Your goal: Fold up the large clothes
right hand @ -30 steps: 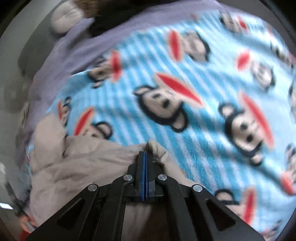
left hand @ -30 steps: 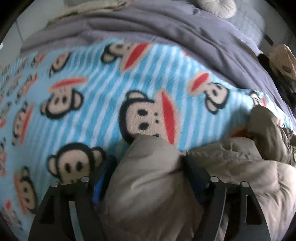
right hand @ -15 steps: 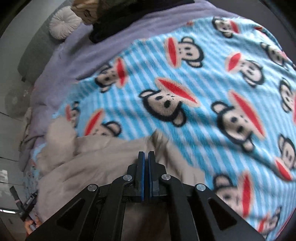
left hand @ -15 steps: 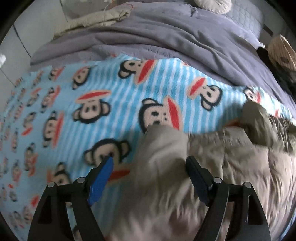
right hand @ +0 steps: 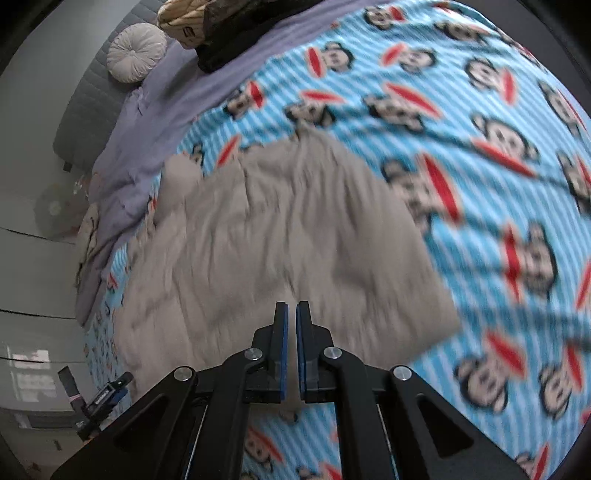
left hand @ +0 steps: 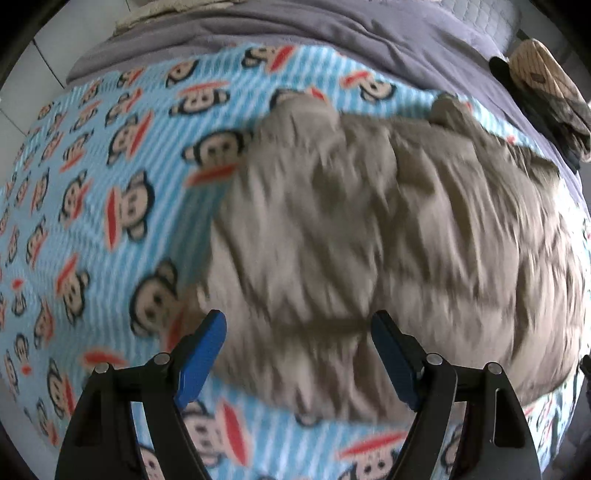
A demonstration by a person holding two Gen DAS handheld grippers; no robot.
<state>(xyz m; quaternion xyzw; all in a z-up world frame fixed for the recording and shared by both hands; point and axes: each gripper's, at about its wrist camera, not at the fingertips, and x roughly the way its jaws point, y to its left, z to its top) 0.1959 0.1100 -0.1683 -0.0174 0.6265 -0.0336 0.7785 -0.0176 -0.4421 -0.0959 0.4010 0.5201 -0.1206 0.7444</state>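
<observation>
- Beige padded jacket (left hand: 369, 229) lies folded on the monkey-print blanket (left hand: 110, 206)
- Left tongs (left hand: 299, 332) gape wide, empty
- Right tongs (right hand: 291, 314) nearly closed, empty

Blue striped monkey-print blanket (right hand: 461, 155) covers most of the bed; grey-purple duvet (left hand: 332, 33) bunched beyond it; round cream cushion (right hand: 136, 51) by the headboard; dark clothes w/ a tan striped item (left hand: 546, 85) piled nearby.
</observation>
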